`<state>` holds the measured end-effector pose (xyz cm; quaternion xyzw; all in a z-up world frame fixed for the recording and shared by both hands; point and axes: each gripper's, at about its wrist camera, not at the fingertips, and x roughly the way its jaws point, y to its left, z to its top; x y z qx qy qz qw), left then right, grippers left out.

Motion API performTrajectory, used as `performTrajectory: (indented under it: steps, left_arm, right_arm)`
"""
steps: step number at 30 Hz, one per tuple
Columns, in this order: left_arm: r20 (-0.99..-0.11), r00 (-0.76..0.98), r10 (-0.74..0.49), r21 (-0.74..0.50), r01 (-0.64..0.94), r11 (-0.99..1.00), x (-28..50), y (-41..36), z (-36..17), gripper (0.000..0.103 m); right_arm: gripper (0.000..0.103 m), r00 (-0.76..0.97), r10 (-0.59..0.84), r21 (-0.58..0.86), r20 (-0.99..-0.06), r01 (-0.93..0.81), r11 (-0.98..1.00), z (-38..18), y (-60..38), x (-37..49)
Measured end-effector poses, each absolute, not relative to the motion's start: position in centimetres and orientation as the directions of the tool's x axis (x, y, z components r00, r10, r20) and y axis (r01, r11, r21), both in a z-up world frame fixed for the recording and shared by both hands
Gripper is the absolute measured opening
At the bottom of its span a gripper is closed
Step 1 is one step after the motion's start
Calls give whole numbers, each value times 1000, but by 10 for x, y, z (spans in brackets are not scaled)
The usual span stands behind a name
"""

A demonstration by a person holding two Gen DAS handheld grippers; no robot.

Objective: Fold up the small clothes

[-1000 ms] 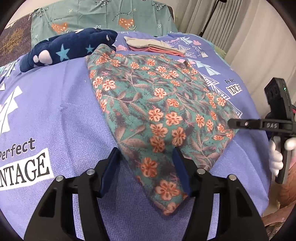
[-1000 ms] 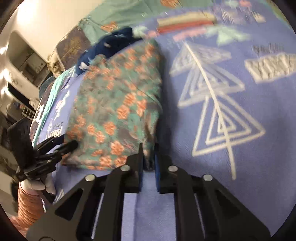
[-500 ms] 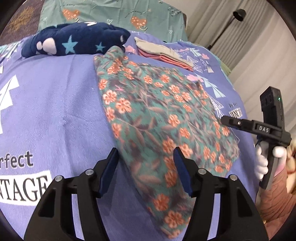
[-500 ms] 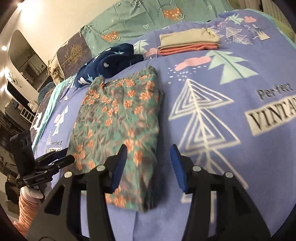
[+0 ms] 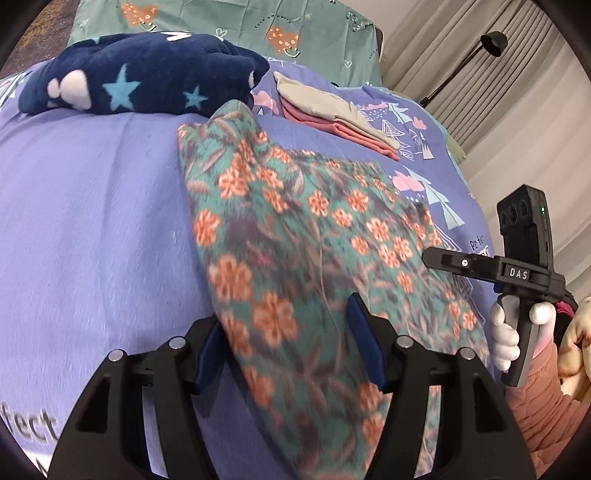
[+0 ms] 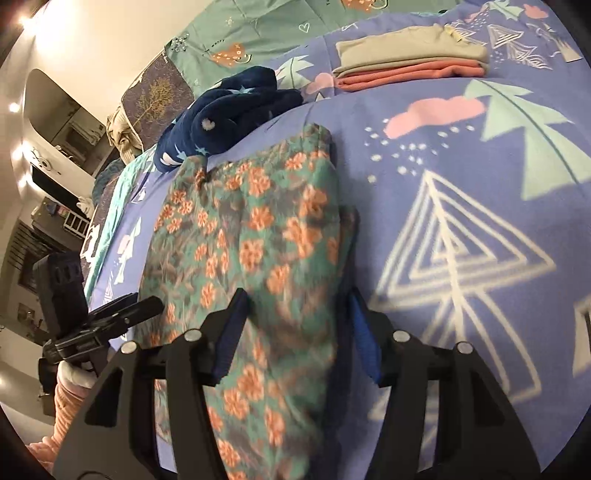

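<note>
A teal garment with orange flowers lies folded lengthwise on the purple bedspread; it also shows in the right wrist view. My left gripper is open, its jaws astride the garment's near left edge. My right gripper is open, its jaws astride the garment's near right edge. Each gripper shows in the other's view: the right one at the cloth's right side, the left one at its left side.
A folded stack of beige and pink clothes lies at the far side, also in the right wrist view. A navy star-print fleece lies beyond the garment. Green pillows sit behind. Curtains and a lamp stand right.
My right gripper let go of the garment's edge and opened. Both grippers then moved forward over the garment's near end. The left gripper stayed open.
</note>
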<state>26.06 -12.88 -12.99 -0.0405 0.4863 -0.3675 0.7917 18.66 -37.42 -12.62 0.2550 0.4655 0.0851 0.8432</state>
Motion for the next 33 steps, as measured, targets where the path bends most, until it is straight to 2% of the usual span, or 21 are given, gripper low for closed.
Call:
performTrajectory:
  steps: [5, 7, 9, 10, 12, 15, 18, 22, 33]
  left_arm:
    - [-739, 267, -619, -409, 553, 726, 275, -140, -132, 63]
    - [-744, 281, -606, -383, 563, 732, 277, -144, -132, 55]
    - [-749, 305, -588, -338, 587, 736, 276, -148, -130, 36]
    - [-746, 312, -588, -328, 596, 733, 276, -150, -129, 33]
    - [-743, 353, -569, -268, 621, 736, 269, -153, -120, 25]
    - [-721, 429, -544, -158, 662, 733, 251, -159, -98, 24]
    - [-687, 489, -538, -78, 686, 723, 233, -163, -73, 23]
    - [-631, 530, -567, -30, 714, 700, 208, -168, -37, 23]
    - [-523, 527, -669, 58, 806, 589, 151, -229, 14, 23]
  right_arm:
    - [59, 541, 419, 538, -729, 75, 839, -128, -375, 207]
    - [58, 543, 421, 537, -727, 67, 841, -129, -372, 214]
    - [52, 548, 403, 509, -733, 48, 860, -129, -366, 217]
    - [49, 551, 389, 487, -738, 36, 873, -128, -362, 218]
    - [32, 558, 360, 442, -747, 13, 897, -125, -353, 217]
    - [20, 603, 292, 364, -743, -3, 931, -109, -342, 207]
    - [18, 667, 261, 323, -698, -32, 946, -83, -335, 189]
    - [18, 730, 212, 267, -649, -42, 963, -54, -331, 161]
    - [17, 860, 63, 189, -506, 39, 981, 14, -359, 72]
